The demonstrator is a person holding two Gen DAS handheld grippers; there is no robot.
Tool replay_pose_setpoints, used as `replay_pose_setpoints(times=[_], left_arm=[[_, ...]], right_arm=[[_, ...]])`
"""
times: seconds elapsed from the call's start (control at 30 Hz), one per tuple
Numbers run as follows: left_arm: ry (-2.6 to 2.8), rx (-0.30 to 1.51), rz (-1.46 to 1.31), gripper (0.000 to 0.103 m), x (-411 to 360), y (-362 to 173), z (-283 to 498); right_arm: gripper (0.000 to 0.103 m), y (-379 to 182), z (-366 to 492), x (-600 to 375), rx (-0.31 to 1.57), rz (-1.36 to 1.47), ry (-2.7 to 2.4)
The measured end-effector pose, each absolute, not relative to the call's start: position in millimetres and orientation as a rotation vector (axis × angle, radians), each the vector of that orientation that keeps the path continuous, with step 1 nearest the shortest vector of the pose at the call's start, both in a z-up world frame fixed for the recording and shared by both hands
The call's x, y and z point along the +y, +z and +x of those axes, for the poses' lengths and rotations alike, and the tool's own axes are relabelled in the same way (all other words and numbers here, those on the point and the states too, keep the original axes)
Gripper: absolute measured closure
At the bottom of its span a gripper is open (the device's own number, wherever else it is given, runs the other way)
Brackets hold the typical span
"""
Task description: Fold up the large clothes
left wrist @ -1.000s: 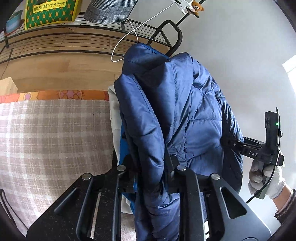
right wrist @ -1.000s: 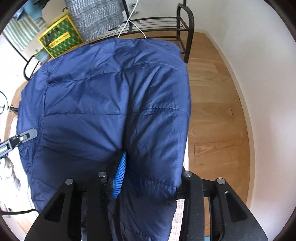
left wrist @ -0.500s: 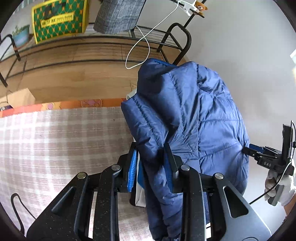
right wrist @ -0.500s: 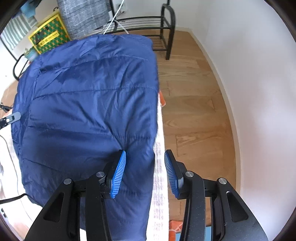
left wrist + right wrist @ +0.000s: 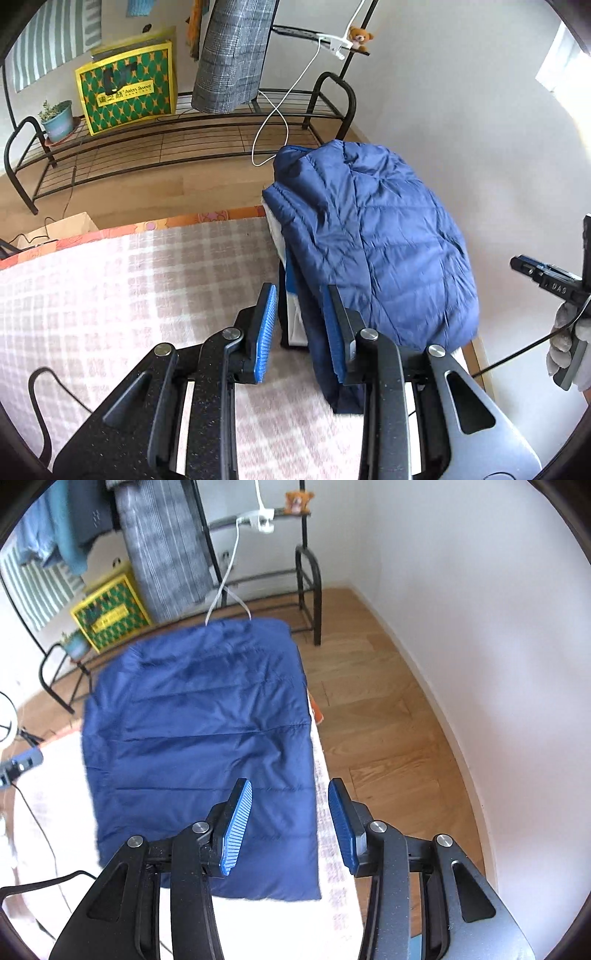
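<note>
Right wrist view: folded blue puffer jacket (image 5: pixel 199 746) on checked blanket (image 5: pixel 122 291), both grippers' fingers apart, empty

A yellow-green bag (image 5: pixel 127 92) and potted plant (image 5: pixel 57 118) sit on a black wire rack (image 5: pixel 184 144).

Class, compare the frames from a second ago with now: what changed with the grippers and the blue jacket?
Both grippers, left gripper and right gripper, let go of the blue puffer jacket and drew back open. The jacket dropped folded onto the checked blanket. The rack behind stayed put.
</note>
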State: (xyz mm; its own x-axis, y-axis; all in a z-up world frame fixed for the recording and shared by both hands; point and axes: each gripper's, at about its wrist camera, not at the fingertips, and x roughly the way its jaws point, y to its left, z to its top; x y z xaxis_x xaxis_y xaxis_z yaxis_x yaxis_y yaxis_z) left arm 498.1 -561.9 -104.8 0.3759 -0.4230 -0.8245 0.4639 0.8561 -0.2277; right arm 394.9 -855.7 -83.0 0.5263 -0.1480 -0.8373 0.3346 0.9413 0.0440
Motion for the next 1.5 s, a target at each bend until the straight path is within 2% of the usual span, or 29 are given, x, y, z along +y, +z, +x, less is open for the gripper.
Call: replay_pose_setpoints(times=[0.2, 0.43, 0.5, 0.57, 0.6, 0.67, 0.7, 0.77, 0.9, 1.0, 1.23, 1.5], left_arm=[[-0.620, 0.990, 0.035, 0.075, -533, -87, 461], [-0.726, 0.896, 0.133, 0.075, -504, -78, 420], [-0.760, 0.874, 0.140, 0.069, -497, -80, 412], [-0.782, 0.841, 0.149, 0.055, -490, -83, 404], [-0.791, 0.827, 0.150, 0.053, -486, -85, 401], [-0.812, 0.799, 0.160, 0.048, -481, -93, 395], [-0.817, 0.787, 0.164, 0.041, -479, -96, 394], [-0.819, 0.751, 0.178, 0.033, -476, -106, 392], [-0.831, 0.714, 0.176, 0.025, -471, -131, 394], [-0.823, 0.674, 0.185, 0.023, -469, -152, 398], [-0.809, 0.639, 0.161, 0.022, -460, -199, 409], [-0.801, 0.661, 0.162, 0.021, -452, -221, 415]], right_arm=[[0.060, -61, 351, -805, 0.863, 0.248, -0.344], [0.060, -80, 307, -730, 0.805, 0.299, -0.404], [0.060, -86, 296, -710, 0.784, 0.298, -0.423], [0.060, -92, 287, -696, 0.765, 0.312, -0.448], [0.060, -96, 284, -690, 0.755, 0.323, -0.459], [0.056, -105, 279, -677, 0.731, 0.333, -0.481], [0.051, -109, 278, -670, 0.718, 0.326, -0.488], [0.049, -122, 278, -657, 0.698, 0.296, -0.497], [0.046, -148, 281, -645, 0.679, 0.284, -0.492], [0.040, -167, 284, -641, 0.652, 0.277, -0.495], [0.036, -203, 294, -629, 0.596, 0.207, -0.478], [0.029, -221, 285, -620, 0.526, 0.214, -0.472]])
